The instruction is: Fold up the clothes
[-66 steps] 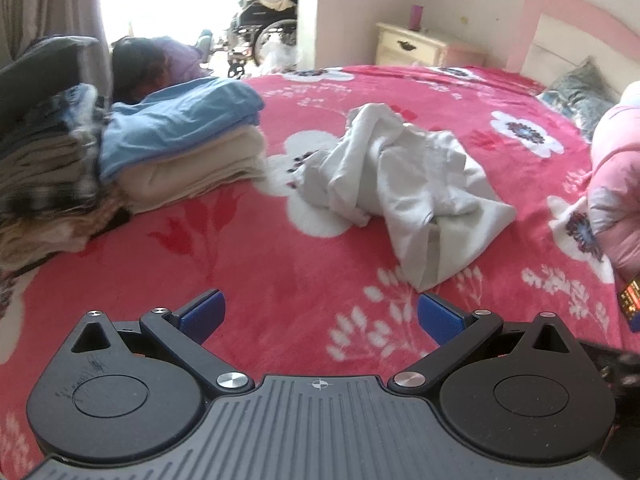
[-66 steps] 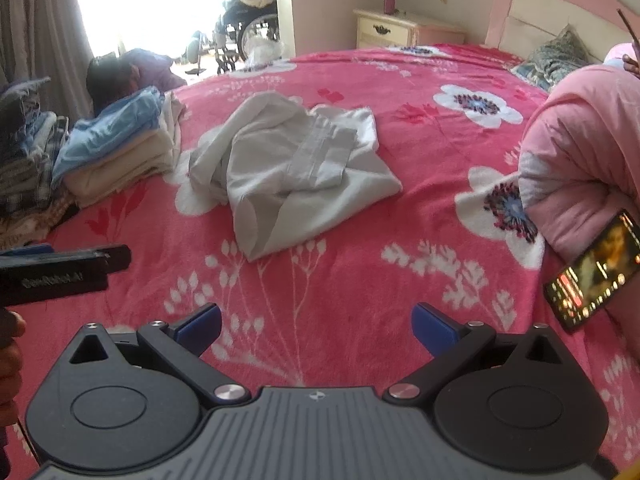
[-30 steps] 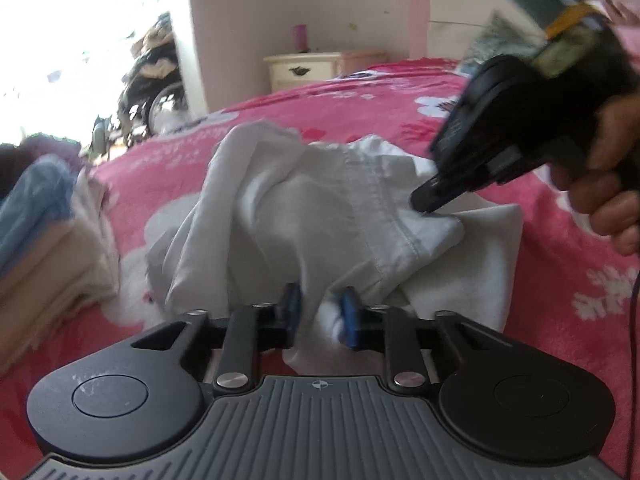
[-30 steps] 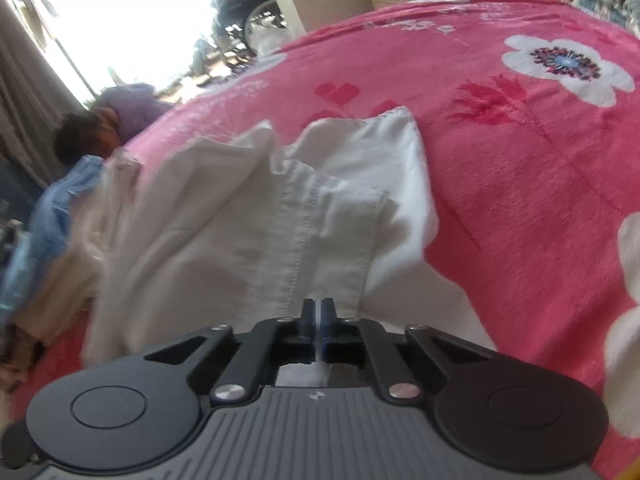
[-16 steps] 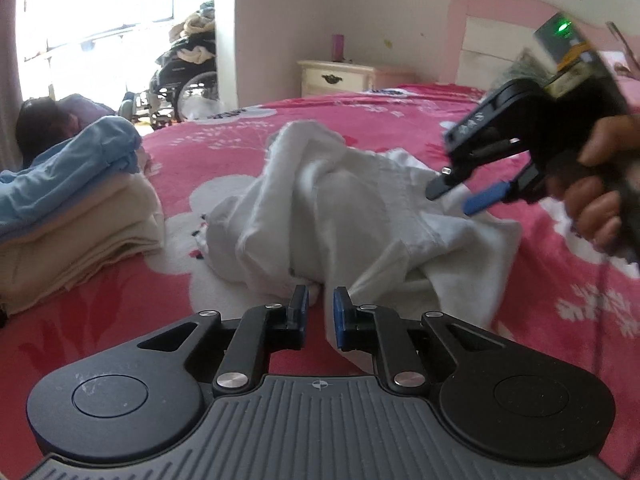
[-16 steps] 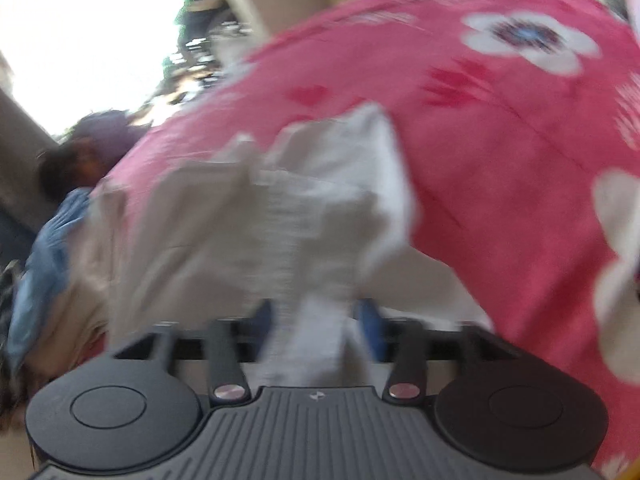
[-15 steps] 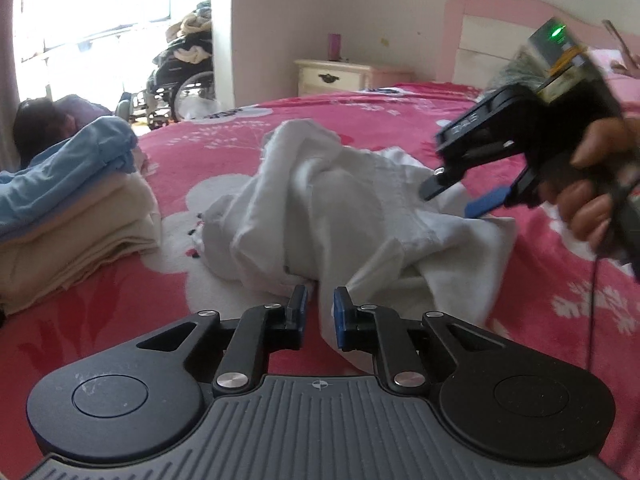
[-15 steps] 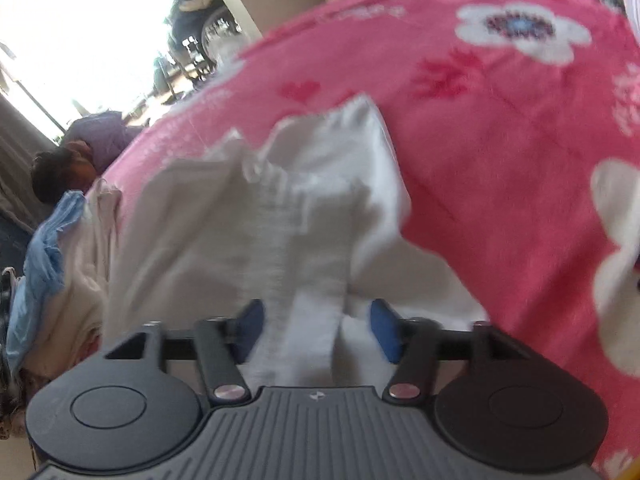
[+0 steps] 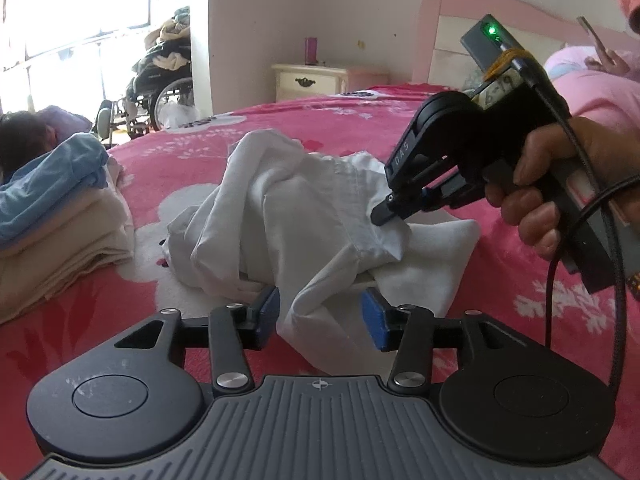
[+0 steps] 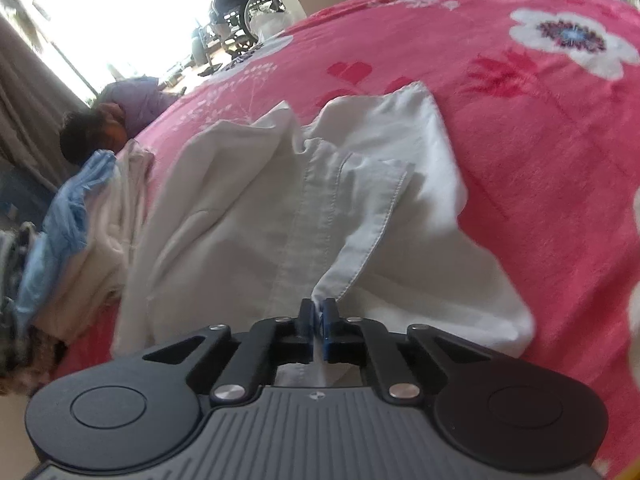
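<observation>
- Left hand-held gripper [image 9: 319,319]: I am seeing its blue pads standing apart and its jaws opening; a low fold of the white garment [image 9: 304,216] is lying between them, and the pads are not pressing on it.
- Right hand-held gripper [image 10: 316,320]: I am seeing its pads drawn together, pinching a stitched hem edge of the white garment [image 10: 320,216]. From the left wrist view, the same right hand-held gripper [image 9: 380,214] is biting the cloth's upper right part, and a hand [image 9: 560,184] is wrapping around its grip, with a black cable [image 9: 560,300] hanging below.
- White garment: it is lying crumpled in a loose heap on the bed, roughly mid-bed, with one ridge standing up at the back.
- Pink floral bedspread [image 9: 520,320]: it is covering the bed under and around the garment, with white flowers printed on it.
- Stack of folded clothes [image 9: 52,220]: it is sitting to the left of the garment, apart from it, blue piece on top and cream pieces below.
- A person's dark hair [image 9: 20,136]: it is showing just beyond the stack.
- Pink headboard [image 9: 448,20]: it is standing at the far right.
- Cream nightstand [image 9: 316,80]: it is standing against the far wall, carrying a purple cup [image 9: 311,50].
- Wheelchair [image 9: 160,76]: it is standing piled with clothes near the bright window.
</observation>
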`<state>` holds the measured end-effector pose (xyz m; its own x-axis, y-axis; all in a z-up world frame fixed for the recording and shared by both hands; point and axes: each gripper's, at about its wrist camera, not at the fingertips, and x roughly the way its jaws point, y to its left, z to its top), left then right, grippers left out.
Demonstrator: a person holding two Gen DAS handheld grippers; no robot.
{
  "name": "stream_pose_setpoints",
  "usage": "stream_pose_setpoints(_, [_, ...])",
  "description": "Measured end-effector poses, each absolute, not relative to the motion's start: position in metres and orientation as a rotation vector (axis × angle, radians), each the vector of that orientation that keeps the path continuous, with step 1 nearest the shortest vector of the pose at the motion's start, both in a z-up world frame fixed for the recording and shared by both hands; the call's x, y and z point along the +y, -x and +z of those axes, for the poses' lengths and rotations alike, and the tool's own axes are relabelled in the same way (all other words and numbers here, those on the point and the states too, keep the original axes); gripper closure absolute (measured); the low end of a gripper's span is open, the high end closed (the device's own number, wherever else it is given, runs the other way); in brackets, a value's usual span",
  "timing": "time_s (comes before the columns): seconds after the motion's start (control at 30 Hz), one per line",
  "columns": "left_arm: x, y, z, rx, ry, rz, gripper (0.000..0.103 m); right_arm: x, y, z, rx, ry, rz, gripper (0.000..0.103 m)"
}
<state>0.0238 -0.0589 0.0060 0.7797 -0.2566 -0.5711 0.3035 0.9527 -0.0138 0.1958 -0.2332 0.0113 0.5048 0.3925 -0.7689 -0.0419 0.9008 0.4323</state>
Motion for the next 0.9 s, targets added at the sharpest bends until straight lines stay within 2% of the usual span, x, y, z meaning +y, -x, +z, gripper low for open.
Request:
stream_pose_setpoints(0.43, [-0.054,-0.004,0.016,0.504,-0.074,-0.304,0.051,-0.168,-0.119,0.08,1.026,-0.45,0.787,0.099])
stream_pose_setpoints(0.6, [-0.042,0.007,0.019,0.475,-0.049,-0.236,0.054,-0.144,-0.093,0.094,1.043,-0.44,0.91,0.099])
stream_pose_setpoints(0.67, [-0.034,0.006,0.017,0.502,-0.016,-0.217,0.062,-0.138,-0.085,0.098,1.04,-0.39,0.924,0.095])
stream_pose_setpoints(0.73, [-0.025,0.002,0.013,0.535,0.027,-0.192,0.068,-0.135,-0.082,0.102,1.034,-0.327,0.896,0.084])
stream_pose_setpoints(0.8, [-0.016,-0.004,0.007,0.568,0.073,-0.159,0.073,-0.142,-0.082,0.106,1.017,-0.317,0.874,0.069])
stream_pose_setpoints(0.9, [-0.006,-0.011,0.0,0.595,0.116,-0.114,0.075,-0.165,-0.082,0.116,0.96,-0.335,0.855,0.066])
